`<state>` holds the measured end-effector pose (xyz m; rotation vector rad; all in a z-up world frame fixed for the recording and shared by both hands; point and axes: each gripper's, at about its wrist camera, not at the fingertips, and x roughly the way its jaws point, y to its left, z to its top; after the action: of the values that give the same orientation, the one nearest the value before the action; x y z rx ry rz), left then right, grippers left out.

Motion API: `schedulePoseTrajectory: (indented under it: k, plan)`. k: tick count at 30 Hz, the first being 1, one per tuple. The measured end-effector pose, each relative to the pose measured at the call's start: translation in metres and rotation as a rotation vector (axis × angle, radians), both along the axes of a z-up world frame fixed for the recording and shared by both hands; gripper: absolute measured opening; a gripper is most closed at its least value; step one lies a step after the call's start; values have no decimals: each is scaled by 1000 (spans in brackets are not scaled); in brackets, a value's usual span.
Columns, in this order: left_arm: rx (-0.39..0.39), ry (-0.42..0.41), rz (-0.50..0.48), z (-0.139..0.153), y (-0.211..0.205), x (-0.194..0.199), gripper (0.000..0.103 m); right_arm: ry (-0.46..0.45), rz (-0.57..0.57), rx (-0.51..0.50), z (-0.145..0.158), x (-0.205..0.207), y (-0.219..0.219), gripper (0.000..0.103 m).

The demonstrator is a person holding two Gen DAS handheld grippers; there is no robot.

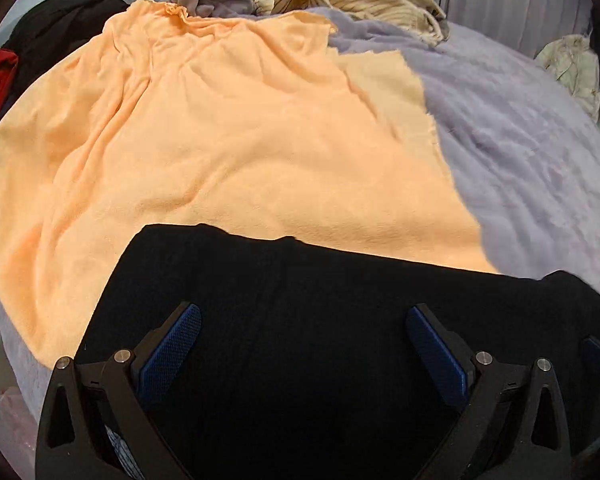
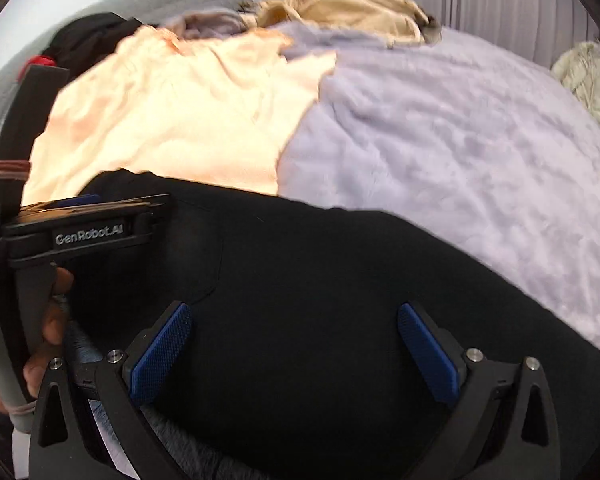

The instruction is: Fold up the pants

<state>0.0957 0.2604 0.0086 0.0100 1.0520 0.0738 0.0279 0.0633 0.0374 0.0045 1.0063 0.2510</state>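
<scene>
Hovering spread over black pants point(image 1: 320, 320), left gripper point(image 1: 304, 344) and right gripper point(image 2: 294, 340) should pinch one edge evenly.

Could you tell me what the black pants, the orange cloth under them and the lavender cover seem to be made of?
Black pants: smooth, matte knit, probably stretch fabric; hardly any sheen or weave shows.
Orange cloth: soft, fleece-like or brushed fabric, matte, with gentle creases and a raw-looking edge.
Lavender cover: plush, furry pile, likely synthetic; tufted, slightly glossy nap.
</scene>
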Motion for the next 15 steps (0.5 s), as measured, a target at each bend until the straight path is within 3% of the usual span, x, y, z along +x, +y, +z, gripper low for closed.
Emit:
schedulePoseTrajectory:
  k: [3, 7, 11, 13, 15]
  plan:
    - [-37, -11, -19, 1, 12, -7, 103, -3, -52, 23, -5, -1, -15, 103]
    - [15, -44, -9, 17, 17, -19, 103, 7, -155, -7, -1, -9, -56, 103]
    - [-110, -50, -43, 30, 6, -6, 103, -52, -177, -21, 19, -1, -51, 103]
    - [-62, -25, -62, 24, -10, 10, 103, -46, -182, -5, 20, 17, -40, 103]
    - [10, 60, -19, 5, -15, 29, 103, -22, -188, -56, 12, 39, -23, 103]
